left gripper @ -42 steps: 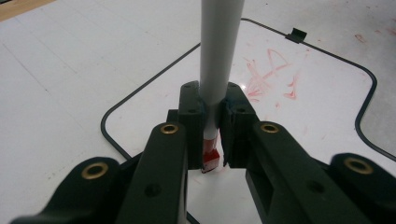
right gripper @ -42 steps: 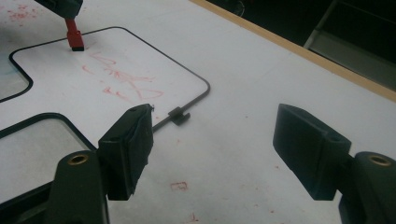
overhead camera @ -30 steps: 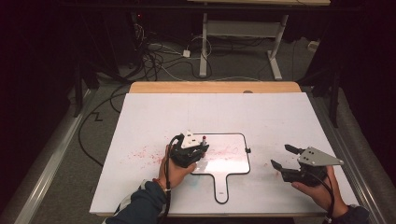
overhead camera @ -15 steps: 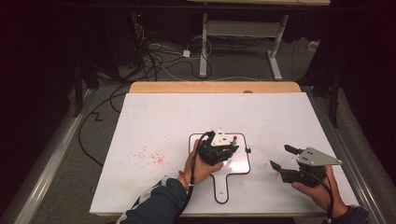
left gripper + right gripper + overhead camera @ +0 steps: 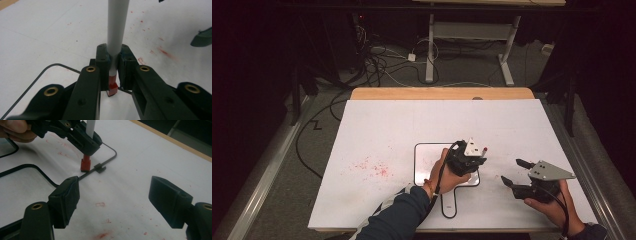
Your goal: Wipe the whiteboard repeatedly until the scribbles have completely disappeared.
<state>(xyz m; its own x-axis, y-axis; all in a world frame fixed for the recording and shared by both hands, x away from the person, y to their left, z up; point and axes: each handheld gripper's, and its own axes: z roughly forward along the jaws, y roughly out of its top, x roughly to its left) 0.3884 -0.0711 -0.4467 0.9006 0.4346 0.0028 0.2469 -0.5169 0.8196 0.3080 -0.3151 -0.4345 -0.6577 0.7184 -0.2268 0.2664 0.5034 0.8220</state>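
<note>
My left gripper (image 5: 473, 156) is shut on a white marker (image 5: 117, 30) with a red end (image 5: 112, 88), gripping it just above that end. It hovers at the right edge of a small white board with a black rim (image 5: 415, 165) and a handle (image 5: 448, 202). In the right gripper view the left gripper (image 5: 86, 143) holds the marker's red end (image 5: 85, 165) pointing down, close over the board's rim (image 5: 110, 147); contact cannot be told. My right gripper (image 5: 516, 171) rests to the right of the board, open, with nothing between its jaws (image 5: 117, 195).
The white table (image 5: 412, 125) carries red marker smudges (image 5: 372, 167) left of the board and red specks (image 5: 102, 235) near the right gripper. A wooden strip (image 5: 442, 93) borders its far side. A small black clip (image 5: 100, 168) sits on the board's rim.
My left hand has carried the marker rightward, from the board's left edge across to its right edge. The right gripper has stayed put.
</note>
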